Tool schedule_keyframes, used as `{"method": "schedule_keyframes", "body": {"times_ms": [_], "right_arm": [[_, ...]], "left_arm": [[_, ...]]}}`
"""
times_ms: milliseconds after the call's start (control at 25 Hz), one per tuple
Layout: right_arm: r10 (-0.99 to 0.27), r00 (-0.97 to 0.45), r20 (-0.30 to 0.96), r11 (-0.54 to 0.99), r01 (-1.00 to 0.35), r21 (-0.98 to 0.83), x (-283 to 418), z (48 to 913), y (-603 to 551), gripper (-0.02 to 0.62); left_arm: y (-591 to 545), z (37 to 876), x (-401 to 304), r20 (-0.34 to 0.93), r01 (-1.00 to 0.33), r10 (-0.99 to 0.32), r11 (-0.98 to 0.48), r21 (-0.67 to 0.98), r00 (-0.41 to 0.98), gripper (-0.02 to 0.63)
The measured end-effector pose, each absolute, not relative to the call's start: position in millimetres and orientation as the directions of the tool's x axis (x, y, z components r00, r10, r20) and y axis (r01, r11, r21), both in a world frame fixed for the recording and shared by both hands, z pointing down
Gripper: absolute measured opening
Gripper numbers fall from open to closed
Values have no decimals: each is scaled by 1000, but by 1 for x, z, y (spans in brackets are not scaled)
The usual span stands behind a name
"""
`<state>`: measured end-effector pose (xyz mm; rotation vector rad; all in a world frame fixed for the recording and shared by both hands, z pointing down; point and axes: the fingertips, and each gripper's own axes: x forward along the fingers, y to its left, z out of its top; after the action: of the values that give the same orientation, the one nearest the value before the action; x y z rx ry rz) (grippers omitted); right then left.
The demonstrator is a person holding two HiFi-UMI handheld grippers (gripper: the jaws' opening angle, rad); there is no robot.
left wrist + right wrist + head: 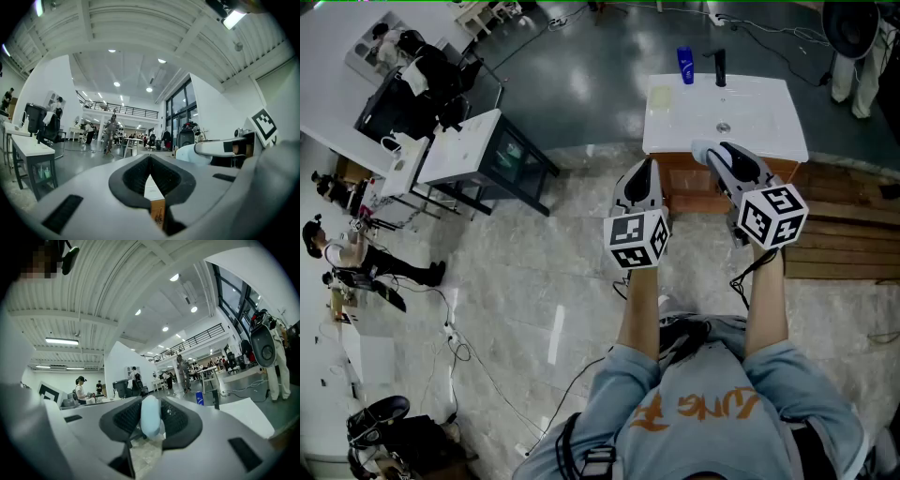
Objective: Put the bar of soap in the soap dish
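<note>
A pale blue bar of soap stands on edge between the black pads of my right gripper, which is shut on it. In the head view that gripper reaches over the front edge of a white sink counter, the soap showing at its tip. A pale, dish-like shape lies at the counter's left end; I cannot make out its details. My left gripper hangs level in front of the counter, left of the right one. Its jaws are shut with nothing between them.
A blue bottle and a black tap stand at the counter's far edge. Wooden planks lie to the right. A white table over a dark cabinet stands to the left. Cables trail over the floor.
</note>
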<state>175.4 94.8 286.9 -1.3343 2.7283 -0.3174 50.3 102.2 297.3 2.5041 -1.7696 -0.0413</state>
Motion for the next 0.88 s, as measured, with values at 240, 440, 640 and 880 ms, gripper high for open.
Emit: {"method": "schedule_keyframes", "body": {"times_ms": [240, 440, 640, 880], "right_arm": [[-796, -605, 13, 584, -774, -245, 178, 285, 97, 146], [-796, -605, 13, 583, -772, -254, 180, 285, 98, 146], [-788, -616, 5, 597, -766, -240, 180, 282, 100, 144], [-792, -611, 16, 594, -776, -211, 179, 281, 93, 144]], "left_arm": [[106, 294, 51, 12, -938, -941, -336, 81, 338, 23], [107, 294, 50, 7, -938, -942, -334, 90, 336, 23], [108, 293, 52, 0, -935, -940, -340, 99, 342, 23], [100, 289, 54, -15, -932, -937, -348, 101, 348, 23]]}}
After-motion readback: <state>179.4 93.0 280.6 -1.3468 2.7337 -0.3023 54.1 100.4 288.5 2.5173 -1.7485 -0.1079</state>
